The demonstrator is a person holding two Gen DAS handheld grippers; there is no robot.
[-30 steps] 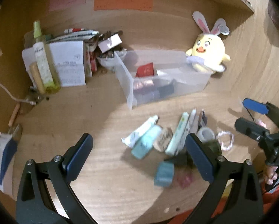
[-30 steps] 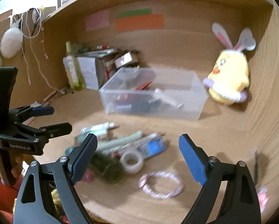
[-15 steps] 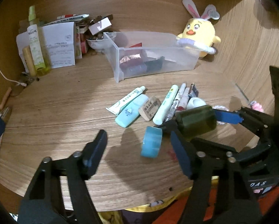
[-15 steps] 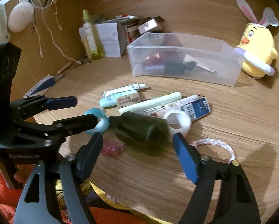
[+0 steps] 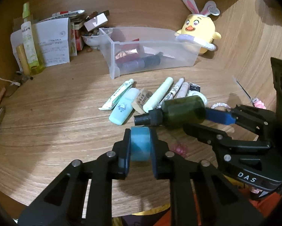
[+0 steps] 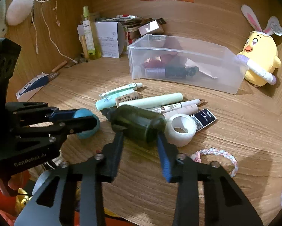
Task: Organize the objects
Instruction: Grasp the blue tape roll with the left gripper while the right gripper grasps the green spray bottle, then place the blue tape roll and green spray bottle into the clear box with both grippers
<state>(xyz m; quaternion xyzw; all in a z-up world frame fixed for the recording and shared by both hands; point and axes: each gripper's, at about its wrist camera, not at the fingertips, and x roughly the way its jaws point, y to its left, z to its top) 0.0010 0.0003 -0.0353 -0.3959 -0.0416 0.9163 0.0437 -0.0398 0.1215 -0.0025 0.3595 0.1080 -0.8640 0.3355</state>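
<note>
Both grippers have just been closing, each with a thing between its fingers. Left gripper (image 5: 140, 147): fingers now clamped on the blue tape roll (image 5: 140, 144), pads flat against its two faces. Right gripper (image 6: 140, 141): fingers pressed on the body of the dark green bottle (image 6: 139, 124), black cap pointing toward the left gripper.

Landmark: clear bin (image 6: 186, 64). Both held things sit in front of the bin, at the near edge of the loose pile on the surface (image 6: 235, 131). The white tape roll (image 6: 180, 130) is just beside the bottle.

A second ago both pairs of fingers stood wide and empty above the pile. Judgement: two grasps secured at once; lift and transfer to the bin looks to be next.
</note>
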